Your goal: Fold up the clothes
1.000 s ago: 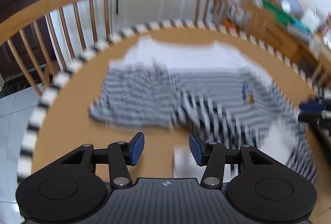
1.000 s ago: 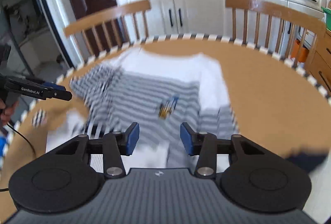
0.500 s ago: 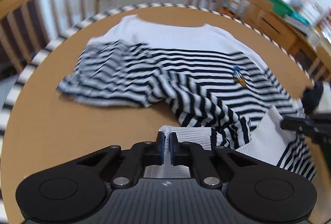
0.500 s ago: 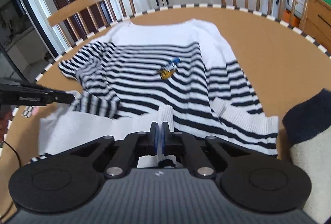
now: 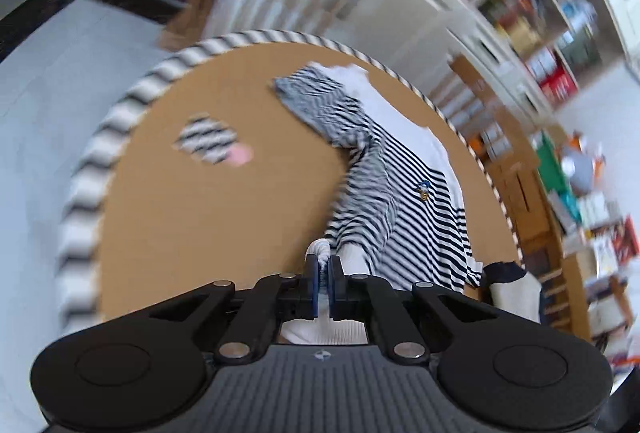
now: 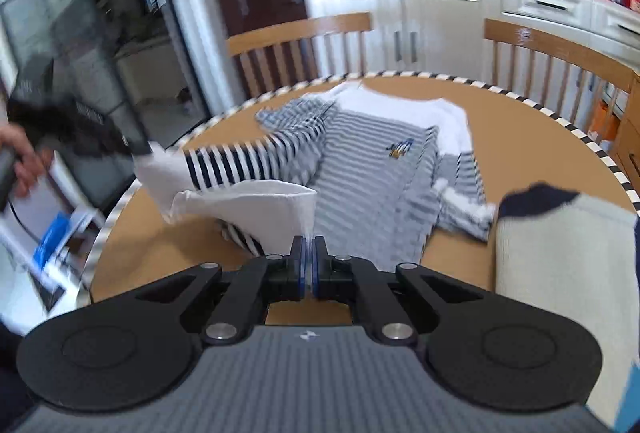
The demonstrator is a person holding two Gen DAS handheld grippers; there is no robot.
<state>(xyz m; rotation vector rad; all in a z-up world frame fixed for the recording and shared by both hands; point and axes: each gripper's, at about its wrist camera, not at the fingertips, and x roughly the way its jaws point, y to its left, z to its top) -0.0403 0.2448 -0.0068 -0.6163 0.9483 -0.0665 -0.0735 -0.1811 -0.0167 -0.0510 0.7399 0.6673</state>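
Observation:
A black-and-white striped sweater [image 5: 404,201] with a small duck patch lies on the round brown table [image 5: 208,217]; it also shows in the right wrist view [image 6: 372,169]. My left gripper [image 5: 323,275] is shut on the white ribbed hem and holds it lifted above the table. My right gripper [image 6: 308,265] is shut on another part of the white hem [image 6: 264,209], also lifted. The left gripper [image 6: 132,149] shows at the left of the right wrist view, pulling the hem taut.
Wooden chairs [image 6: 304,49] stand around the far side of the table. A folded cream and navy garment [image 6: 560,253] lies on the right of the table. A small striped and pink item [image 5: 212,145] lies on the left. White cabinets and shelves stand behind.
Both grippers went from open to shut on the sweater's white hem, then lifted it off the table. The left one swung out to the left, stretching the hem.

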